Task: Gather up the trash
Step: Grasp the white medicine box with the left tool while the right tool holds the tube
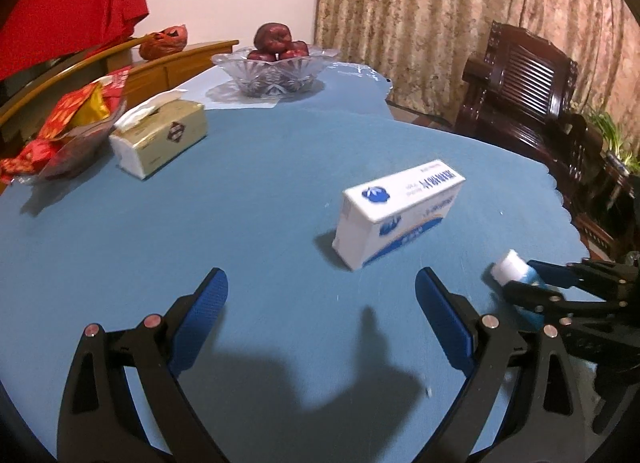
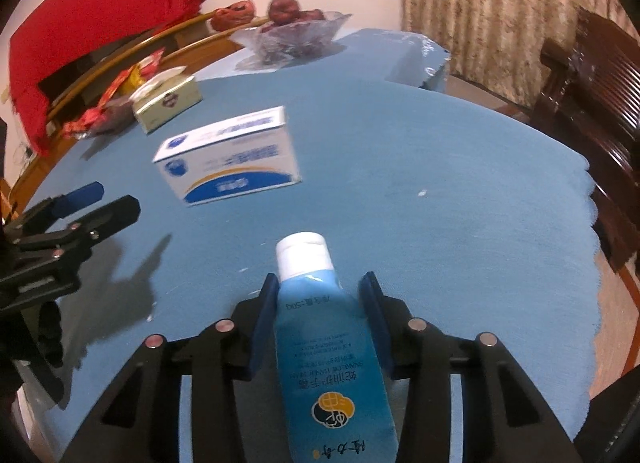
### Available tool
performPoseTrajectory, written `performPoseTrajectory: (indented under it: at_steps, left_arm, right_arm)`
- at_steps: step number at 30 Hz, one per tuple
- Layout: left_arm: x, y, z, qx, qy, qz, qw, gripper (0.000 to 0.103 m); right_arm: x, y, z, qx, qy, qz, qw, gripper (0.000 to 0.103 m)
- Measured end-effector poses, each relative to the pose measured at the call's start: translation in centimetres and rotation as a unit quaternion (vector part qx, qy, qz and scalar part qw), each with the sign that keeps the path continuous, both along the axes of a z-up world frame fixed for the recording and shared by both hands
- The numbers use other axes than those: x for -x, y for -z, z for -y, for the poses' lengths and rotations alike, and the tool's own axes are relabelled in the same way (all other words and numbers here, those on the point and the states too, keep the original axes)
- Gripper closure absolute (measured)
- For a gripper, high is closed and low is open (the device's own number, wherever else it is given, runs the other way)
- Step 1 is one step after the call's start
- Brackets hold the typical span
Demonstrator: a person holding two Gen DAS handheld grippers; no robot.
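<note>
Here, right gripper (image 2: 318,295) around a blue tube (image 2: 320,327) (grip unclear), left gripper (image 1: 320,303) wide, box (image 1: 396,211) ahead on table (image 1: 240,203)

Blue-clothed table (image 1: 260,191) bears box (image 1: 396,211), tissues (image 1: 160,139), fruit bowl (image 1: 276,71).

Right tongs (image 2: 320,303) around blue tube (image 2: 324,327), white cap pointing away; left pad touching tube, right pad just beside it, contact unclear. White-and-blue box (image 2: 228,159) beyond on blue tabletop (image 2: 460,191). Left tongs (image 2: 100,199) at left edge, slightly apart, nothing between. Tissue box (image 2: 168,103), glass fruit bowl (image 2: 296,35) at far side.
</note>
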State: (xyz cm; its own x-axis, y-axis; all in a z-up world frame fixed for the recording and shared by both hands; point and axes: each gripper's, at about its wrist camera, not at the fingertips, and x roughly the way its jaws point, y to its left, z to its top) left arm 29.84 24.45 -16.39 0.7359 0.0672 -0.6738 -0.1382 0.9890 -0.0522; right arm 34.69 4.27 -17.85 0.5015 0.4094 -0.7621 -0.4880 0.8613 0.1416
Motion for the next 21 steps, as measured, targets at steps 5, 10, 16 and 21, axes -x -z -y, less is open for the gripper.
performPoseTrajectory:
  at_steps: [5, 10, 16, 21]
  left_arm:
    - [-3.1, 0.8, -0.3, 0.006, 0.023, -0.01, 0.9997, 0.011]
    - [-5.8, 1.7, -0.6, 0.03, 0.044, -0.029, 0.9981, 0.011]
    - [-7.0, 1.6, 0.5, 0.044, 0.073, -0.025, 0.996, 0.02]
    - [-7.1, 1.8, 1.9, 0.067, 0.098, -0.033, 0.9924, 0.058]
  right_arm:
    - [-1.6, -0.1, 0.9, 0.002, 0.015, -0.002, 1.0, 0.06]
    - [-2.1, 0.1, 1.4, 0.0, 0.02, -0.003, 1.0, 0.06]
    - [-2.4, 0.3, 1.5, -0.003, 0.022, -0.004, 1.0, 0.06]
    - [-2.4, 0.2, 1.6, -0.005, 0.025, -0.005, 1.0, 0.06]
